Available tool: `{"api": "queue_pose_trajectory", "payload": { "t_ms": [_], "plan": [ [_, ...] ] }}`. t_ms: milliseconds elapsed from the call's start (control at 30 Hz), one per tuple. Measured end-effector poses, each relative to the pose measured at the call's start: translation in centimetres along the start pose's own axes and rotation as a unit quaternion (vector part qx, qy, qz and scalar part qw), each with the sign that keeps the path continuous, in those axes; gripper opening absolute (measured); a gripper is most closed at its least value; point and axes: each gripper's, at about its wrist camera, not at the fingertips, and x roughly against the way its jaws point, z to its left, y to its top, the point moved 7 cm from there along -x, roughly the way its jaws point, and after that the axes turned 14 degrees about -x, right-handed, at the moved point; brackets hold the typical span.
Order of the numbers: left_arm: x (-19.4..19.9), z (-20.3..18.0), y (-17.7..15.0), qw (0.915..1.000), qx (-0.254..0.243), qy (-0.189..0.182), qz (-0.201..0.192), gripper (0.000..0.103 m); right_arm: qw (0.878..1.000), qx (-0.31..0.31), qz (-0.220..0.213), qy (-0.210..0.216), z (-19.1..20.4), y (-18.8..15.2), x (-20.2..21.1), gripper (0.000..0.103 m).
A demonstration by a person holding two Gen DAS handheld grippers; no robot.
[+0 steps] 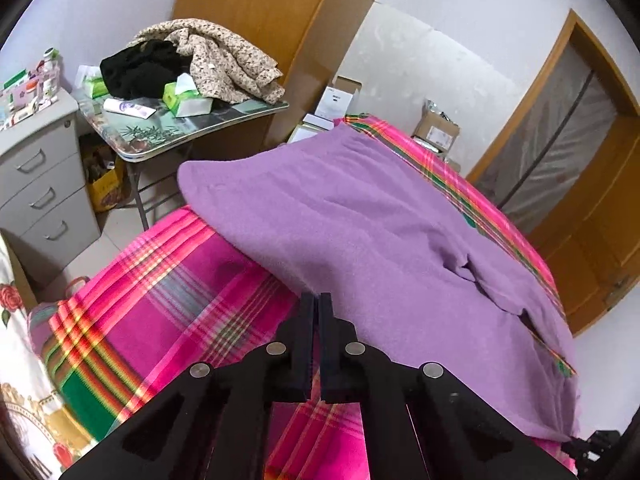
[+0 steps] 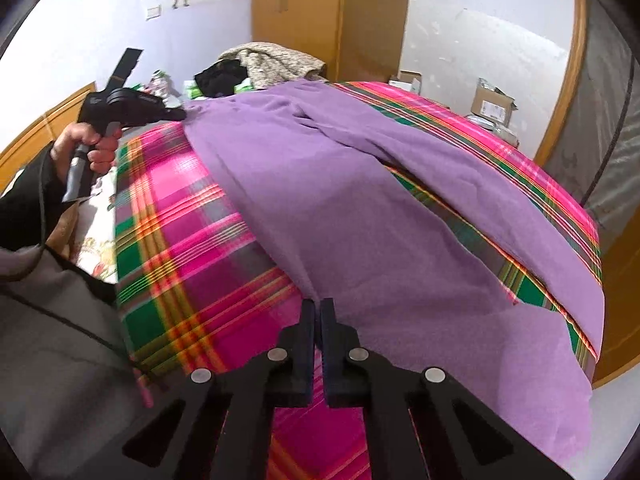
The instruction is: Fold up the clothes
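Note:
Purple trousers (image 1: 360, 216) lie spread on a pink plaid bed cover (image 1: 168, 304), their two legs running toward the far edge (image 2: 400, 184). My left gripper (image 1: 319, 300) is shut on the near edge of the purple trousers. It also shows in the right wrist view (image 2: 176, 114), held by a hand at the garment's far left corner. My right gripper (image 2: 319, 306) is shut on the near hem of the purple trousers.
A folding table (image 1: 168, 132) at left carries a beige floral garment (image 1: 224, 60), a black garment and tissue packs. A grey drawer cabinet (image 1: 40, 184) stands beside it. Cardboard boxes (image 2: 492, 104) and a wooden door (image 1: 560, 160) lie beyond the bed.

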Motion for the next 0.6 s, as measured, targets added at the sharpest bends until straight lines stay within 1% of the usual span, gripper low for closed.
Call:
{"api": "queue_pose_trajectory", "payload": {
  "t_ms": [233,367,400,433,467,500,533,600],
  "plan": [
    [1.1,0.6,-2.1,1.0000,-0.001,-0.004,0.009,0.002,1.000,-0.010,0.026,-0.005,-0.3,-2.2,-0.2,0.003],
    [0.8,0.7,-2.9,0.9998,-0.001,-0.011,0.017,0.002,1.000,-0.017,0.012,-0.003,0.2,-1.4,-0.4,0.005],
    [0.7,1.0,-2.9,0.9998,0.008,-0.010,0.016,0.002,1.000,-0.013,0.006,0.001,0.6,-1.1,-0.4,0.007],
    [0.7,1.3,-2.7,0.9998,0.015,-0.008,0.015,0.002,1.000,-0.004,-0.004,0.008,1.3,-0.5,-0.4,0.014],
    [0.7,1.6,-2.5,0.9997,0.020,-0.005,0.013,0.002,1.000,0.000,-0.010,0.012,1.8,-0.2,-0.5,0.019],
    [0.7,2.0,-2.3,0.9996,0.026,-0.002,0.011,0.003,1.000,0.005,-0.018,0.019,2.5,0.4,-0.8,0.027],
    [0.7,2.3,-2.1,0.9995,0.032,0.001,0.009,0.005,0.999,0.008,-0.022,0.025,3.0,0.8,-1.0,0.029],
    [0.5,3.2,-1.5,0.9992,0.037,0.012,0.004,0.015,0.999,0.014,-0.026,0.042,4.3,1.7,-2.1,0.029]
  ]
}}
